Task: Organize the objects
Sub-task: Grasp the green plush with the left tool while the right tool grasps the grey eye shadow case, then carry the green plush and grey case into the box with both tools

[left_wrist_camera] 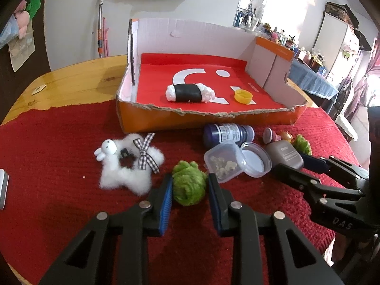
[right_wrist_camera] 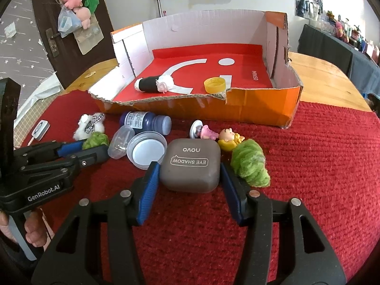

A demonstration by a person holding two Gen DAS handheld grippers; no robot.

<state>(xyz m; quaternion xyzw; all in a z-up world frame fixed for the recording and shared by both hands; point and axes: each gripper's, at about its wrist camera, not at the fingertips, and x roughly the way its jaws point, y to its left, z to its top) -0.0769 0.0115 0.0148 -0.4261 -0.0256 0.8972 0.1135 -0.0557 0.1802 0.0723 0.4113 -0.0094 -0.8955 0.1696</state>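
On the red cloth, my left gripper is shut on a green fuzzy ball, one blue pad against each side. The same left gripper shows at the left of the right wrist view. My right gripper is shut on a grey eye shadow case that rests on the cloth, pads against its left and right edges. Beyond both stands an orange cardboard box with a torn front wall. It holds a black-and-white roll and a yellow cap.
A white fluffy rabbit toy, a purple bottle, an open clear tub with its hinged lid, two small figurines and a second green ball lie in front of the box. Bare wood borders the cloth.
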